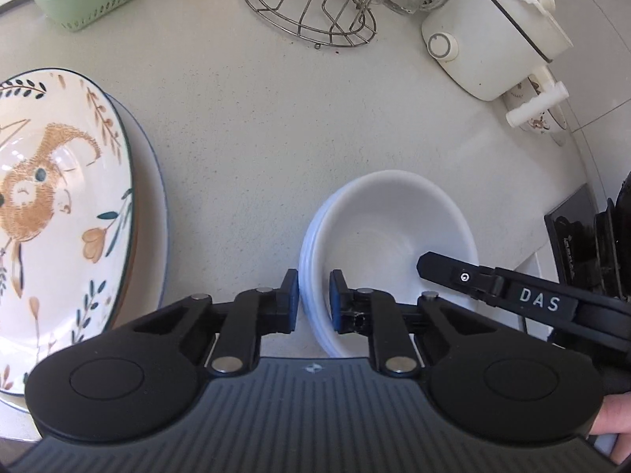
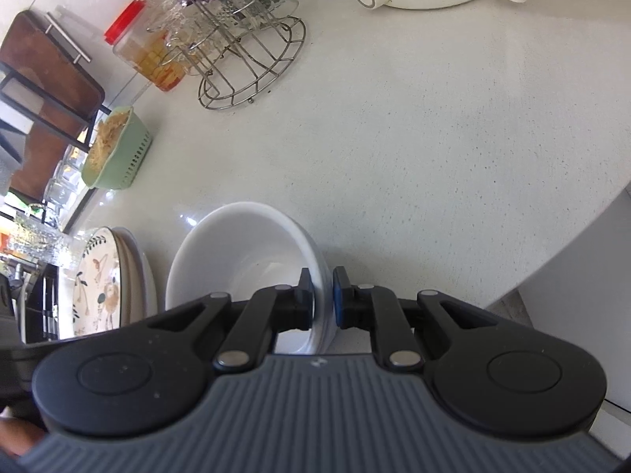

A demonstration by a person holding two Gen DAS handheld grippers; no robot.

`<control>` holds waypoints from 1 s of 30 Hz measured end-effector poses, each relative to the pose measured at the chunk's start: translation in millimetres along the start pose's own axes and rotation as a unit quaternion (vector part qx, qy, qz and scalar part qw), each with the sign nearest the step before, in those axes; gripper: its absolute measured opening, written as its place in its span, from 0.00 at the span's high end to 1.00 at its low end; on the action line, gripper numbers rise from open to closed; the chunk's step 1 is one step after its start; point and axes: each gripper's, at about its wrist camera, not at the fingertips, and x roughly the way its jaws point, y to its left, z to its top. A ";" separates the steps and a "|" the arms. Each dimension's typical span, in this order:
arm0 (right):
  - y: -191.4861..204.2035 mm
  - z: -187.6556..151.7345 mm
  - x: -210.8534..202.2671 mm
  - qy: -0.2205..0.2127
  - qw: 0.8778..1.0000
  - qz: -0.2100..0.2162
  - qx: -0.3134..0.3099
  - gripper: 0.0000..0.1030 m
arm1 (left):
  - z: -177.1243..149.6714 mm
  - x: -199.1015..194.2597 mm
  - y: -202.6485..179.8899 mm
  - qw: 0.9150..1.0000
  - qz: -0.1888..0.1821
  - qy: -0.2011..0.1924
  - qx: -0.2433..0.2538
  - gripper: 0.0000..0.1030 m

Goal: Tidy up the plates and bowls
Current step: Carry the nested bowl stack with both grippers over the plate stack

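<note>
White tabletop (image 1: 244, 126) carries the nested, slippery, breakable bowls (image 1: 390, 213); I have my left hand-held gripper (image 1: 314, 299) and right hand-held gripper (image 2: 323, 299) clamped on opposite rims.

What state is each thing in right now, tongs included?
Left tongs: shut on the white bowl stack's rim.
Right tongs: shut on the opposite rim.
White bowl stack: nested, upright, on the counter.
Patterned plate: on top of other plates.
Electric pot: lid on.
</note>
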 end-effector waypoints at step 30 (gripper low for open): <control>93.5 -19.3 -63.6 -0.060 0.997 0.045 -0.019 0.87 | -5.7 -134.6 37.6 0.996 -0.002 -0.076 -0.036 0.83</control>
